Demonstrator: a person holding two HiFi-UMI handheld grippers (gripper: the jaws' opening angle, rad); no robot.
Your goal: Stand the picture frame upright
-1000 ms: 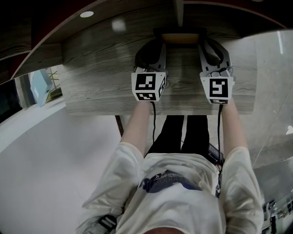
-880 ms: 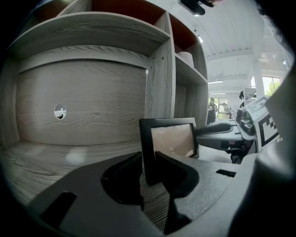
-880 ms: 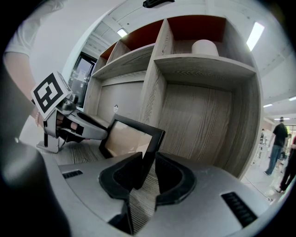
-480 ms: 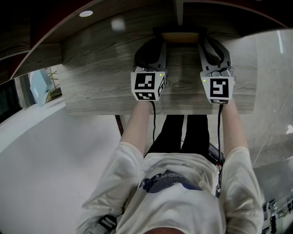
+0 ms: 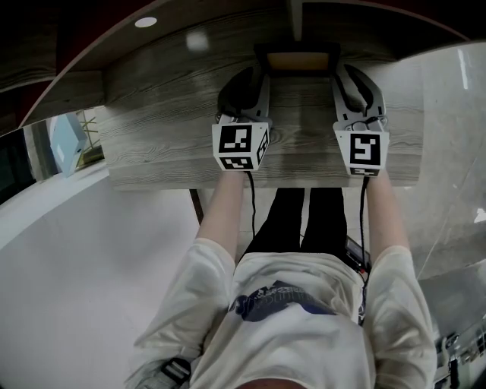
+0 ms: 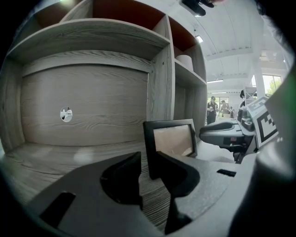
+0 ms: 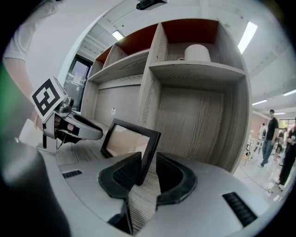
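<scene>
A black picture frame [image 5: 300,61] with a tan panel stands upright at the back of the grey wood shelf board [image 5: 167,144]. My left gripper [image 5: 254,76] is at its left edge and my right gripper [image 5: 345,76] at its right edge. In the left gripper view the frame [image 6: 173,139] has its left edge between the jaws of my left gripper [image 6: 147,159], with a gap on the left side. In the right gripper view the frame [image 7: 127,141] has its right edge between the jaws of my right gripper [image 7: 149,164], loosely. Both pairs of jaws have just been opening.
An upright wooden divider [image 5: 296,23] rises just behind the frame. A white cylindrical object [image 7: 197,52] sits on the upper shelf. A glass pane [image 5: 456,152] borders the board on the right. People [image 7: 270,134] stand far off in the hall.
The left gripper's marker cube has drifted slightly left and toward the board's near edge. The frame stands where it stood, and the right gripper has hardly moved.
</scene>
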